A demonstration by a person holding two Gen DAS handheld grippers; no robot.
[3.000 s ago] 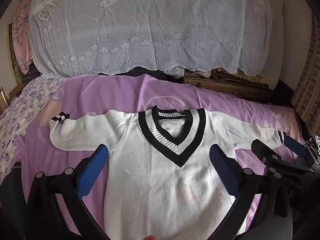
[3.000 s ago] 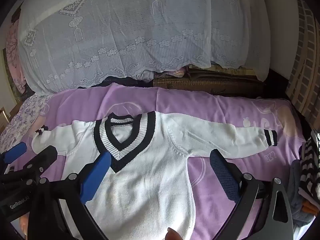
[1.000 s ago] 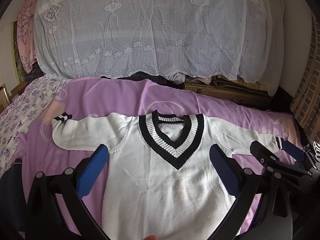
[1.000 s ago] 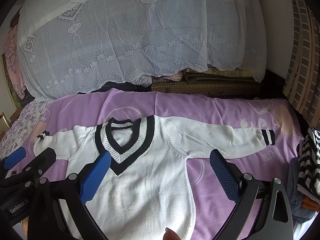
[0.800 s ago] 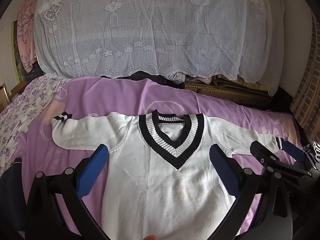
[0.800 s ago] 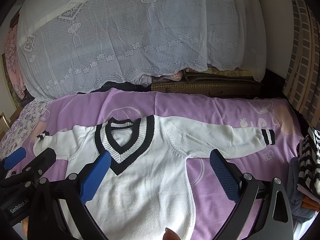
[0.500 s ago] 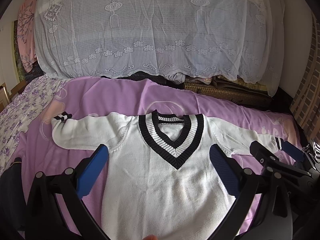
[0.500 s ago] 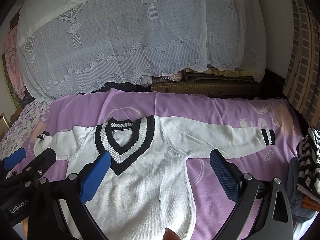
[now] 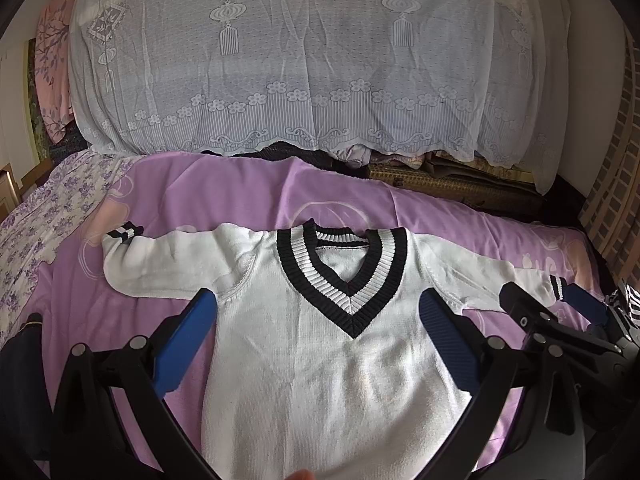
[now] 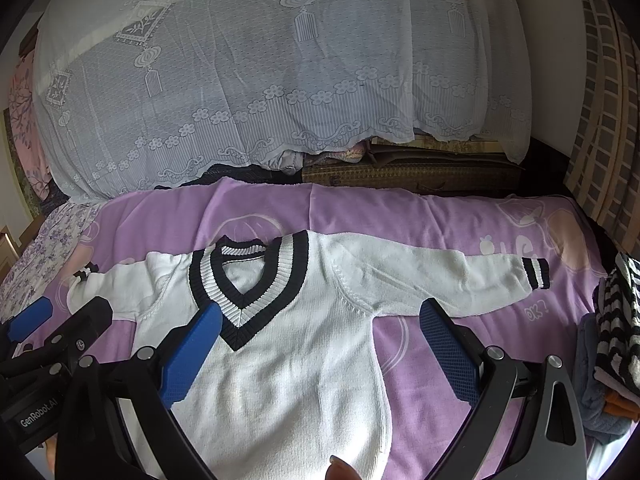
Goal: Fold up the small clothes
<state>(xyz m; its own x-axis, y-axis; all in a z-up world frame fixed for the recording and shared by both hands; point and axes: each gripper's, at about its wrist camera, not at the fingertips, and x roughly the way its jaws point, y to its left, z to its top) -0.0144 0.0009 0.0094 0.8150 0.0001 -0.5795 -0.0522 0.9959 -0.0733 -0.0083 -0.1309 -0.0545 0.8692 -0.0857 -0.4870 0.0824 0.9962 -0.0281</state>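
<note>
A small white knit sweater (image 9: pixel 320 352) with a black-and-white striped V-neck lies flat, front up, on the purple bed cover (image 9: pixel 240 200). Both sleeves are spread out sideways; the striped cuffs sit at the far left (image 9: pixel 125 233) and far right (image 10: pixel 536 274). My left gripper (image 9: pixel 318 322) is open and empty, hovering above the sweater's chest. My right gripper (image 10: pixel 320 330) is open and empty above the sweater's right side, near the armpit. The sweater also shows in the right wrist view (image 10: pixel 288 360). The hem is hidden at the bottom edge of both views.
A white lace cloth (image 9: pixel 312 72) covers a tall heap behind the bed. A pile of folded clothes, striped on top (image 10: pixel 618 320), sits at the right edge. A floral sheet (image 9: pixel 44 220) lies at left, a dark garment (image 9: pixel 20 368) at lower left.
Over three seconds both grippers drew back and up a little from the sweater. In the last second nothing has visibly changed.
</note>
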